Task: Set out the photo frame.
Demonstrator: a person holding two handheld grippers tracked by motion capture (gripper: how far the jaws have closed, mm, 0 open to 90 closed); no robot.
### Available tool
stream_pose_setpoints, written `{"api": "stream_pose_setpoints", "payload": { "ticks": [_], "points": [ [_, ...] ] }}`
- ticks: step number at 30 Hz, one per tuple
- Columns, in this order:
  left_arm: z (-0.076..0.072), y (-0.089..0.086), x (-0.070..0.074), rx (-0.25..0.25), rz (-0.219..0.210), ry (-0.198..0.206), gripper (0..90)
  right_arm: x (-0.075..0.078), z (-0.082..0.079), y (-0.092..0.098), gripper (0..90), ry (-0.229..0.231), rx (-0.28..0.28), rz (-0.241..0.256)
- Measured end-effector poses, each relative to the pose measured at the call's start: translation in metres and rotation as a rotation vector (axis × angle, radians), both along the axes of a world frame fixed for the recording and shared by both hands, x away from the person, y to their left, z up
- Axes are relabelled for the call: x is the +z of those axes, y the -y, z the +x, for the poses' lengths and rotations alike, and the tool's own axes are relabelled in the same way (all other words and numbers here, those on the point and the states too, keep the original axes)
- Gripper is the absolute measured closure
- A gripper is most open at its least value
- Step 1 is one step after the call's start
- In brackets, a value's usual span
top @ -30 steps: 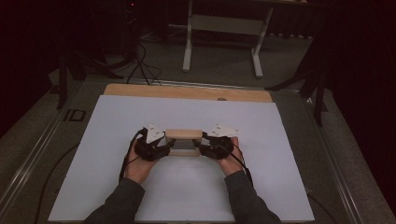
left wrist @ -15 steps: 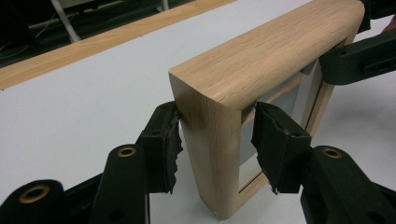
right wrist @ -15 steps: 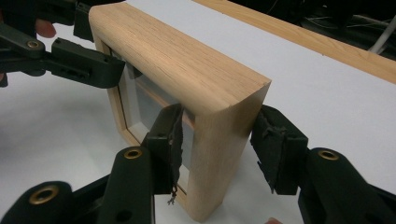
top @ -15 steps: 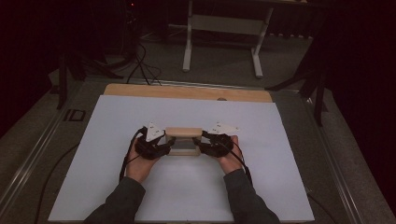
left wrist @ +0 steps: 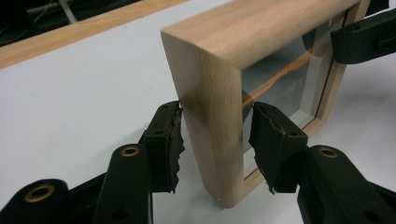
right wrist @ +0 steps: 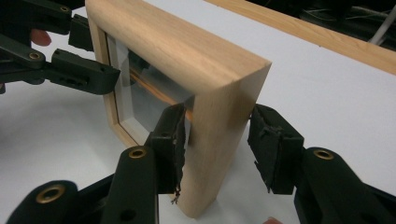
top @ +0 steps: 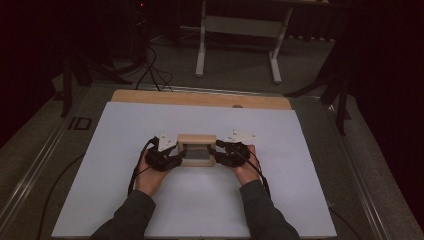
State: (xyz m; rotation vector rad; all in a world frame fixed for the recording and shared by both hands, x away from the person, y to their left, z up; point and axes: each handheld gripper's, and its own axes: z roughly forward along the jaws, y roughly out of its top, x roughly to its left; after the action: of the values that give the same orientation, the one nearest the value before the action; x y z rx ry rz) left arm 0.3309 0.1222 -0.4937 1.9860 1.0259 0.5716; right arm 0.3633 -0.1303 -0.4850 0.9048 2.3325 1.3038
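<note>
A light wooden picture frame (top: 196, 141) with a glass front stands upright on the white table (top: 115, 150), midway between the person's hands. My left gripper (top: 176, 155) straddles the frame's left side rail (left wrist: 212, 116); one pad (left wrist: 169, 140) touches its back edge and the other lies against the front. My right gripper (top: 216, 154) grips the right side rail (right wrist: 219, 140) the same way, its pads (right wrist: 268, 144) on both faces. In each gripper view the other gripper's black jaws show at the frame's far side.
Along the table's far edge runs a wooden strip (top: 200, 98). Behind it, a white metal stand (top: 240, 30) and cables lie on the dark floor. Bare white surface surrounds the frame on all sides.
</note>
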Motion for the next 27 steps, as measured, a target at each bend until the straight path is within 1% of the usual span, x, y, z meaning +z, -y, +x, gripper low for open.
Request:
{"api": "stream_pose_setpoints", "payload": {
  "ticks": [4,13,16,20,24,27],
  "points": [
    [0.001,-0.002,-0.002,-0.003,-0.023,-0.018,53.3,-0.003,0.002,0.000,56.9,-0.012,-0.014,-0.012],
    [0.003,-0.002,-0.004,-0.002,-0.025,-0.029,53.2,-0.008,0.001,-0.001,56.1,-0.031,-0.014,-0.020],
    [0.004,-0.003,-0.005,-0.004,-0.036,-0.038,53.0,-0.010,0.001,0.000,54.9,-0.045,-0.005,-0.023],
    [0.004,-0.003,-0.006,-0.004,-0.043,-0.051,50.5,-0.010,-0.002,0.000,52.7,-0.045,0.003,-0.032],
    [0.003,-0.002,-0.007,0.003,-0.039,-0.055,47.9,-0.011,-0.005,0.005,51.1,-0.048,-0.002,-0.019],
    [0.003,-0.003,-0.007,0.007,-0.041,-0.058,46.8,-0.010,-0.006,0.009,50.3,-0.049,-0.011,-0.023]
  ]
}}
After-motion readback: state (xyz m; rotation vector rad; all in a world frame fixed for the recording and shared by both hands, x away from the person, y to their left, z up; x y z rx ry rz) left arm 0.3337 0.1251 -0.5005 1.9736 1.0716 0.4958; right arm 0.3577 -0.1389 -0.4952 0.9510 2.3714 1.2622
